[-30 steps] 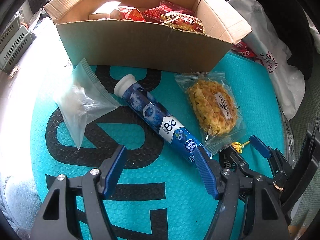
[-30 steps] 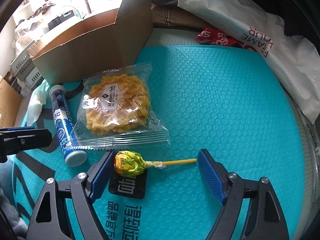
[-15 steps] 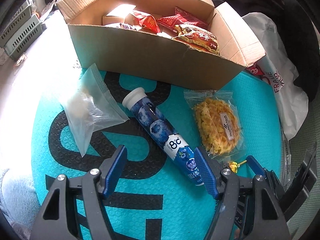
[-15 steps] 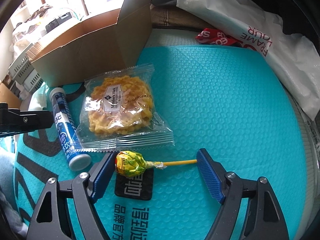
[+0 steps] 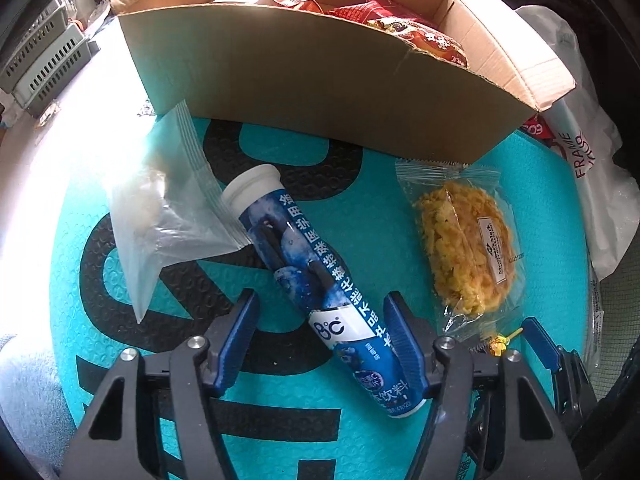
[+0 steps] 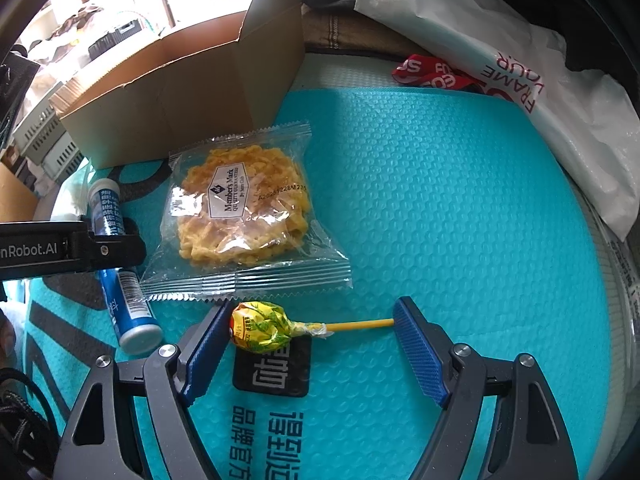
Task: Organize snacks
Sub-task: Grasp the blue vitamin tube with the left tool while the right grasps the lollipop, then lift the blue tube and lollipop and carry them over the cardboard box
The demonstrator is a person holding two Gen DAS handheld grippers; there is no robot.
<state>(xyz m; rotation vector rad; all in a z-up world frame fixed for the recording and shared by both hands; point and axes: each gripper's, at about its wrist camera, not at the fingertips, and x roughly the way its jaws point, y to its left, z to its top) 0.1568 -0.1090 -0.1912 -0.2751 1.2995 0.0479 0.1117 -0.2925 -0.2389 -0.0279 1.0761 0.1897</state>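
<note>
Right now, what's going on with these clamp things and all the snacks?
A person is tidying snacks into a cardboard box, working a two-finger clamp in each hand. The left gripper has just been closing around a blue tube lying on the teal mat; there is still a gap on one side. The right gripper is open around a lollipop. A wrapped cracker lies loose.

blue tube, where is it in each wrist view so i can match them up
Left wrist: the blue tube lies diagonally at centre on the mat, white cap up-left, lower half between the left tool's fingers.
Right wrist: the tube sits at the left edge, partly hidden behind the left tool's black body.
Shared landmark: the clear-wrapped yellow cracker pack, just right of the tube in both.
</note>
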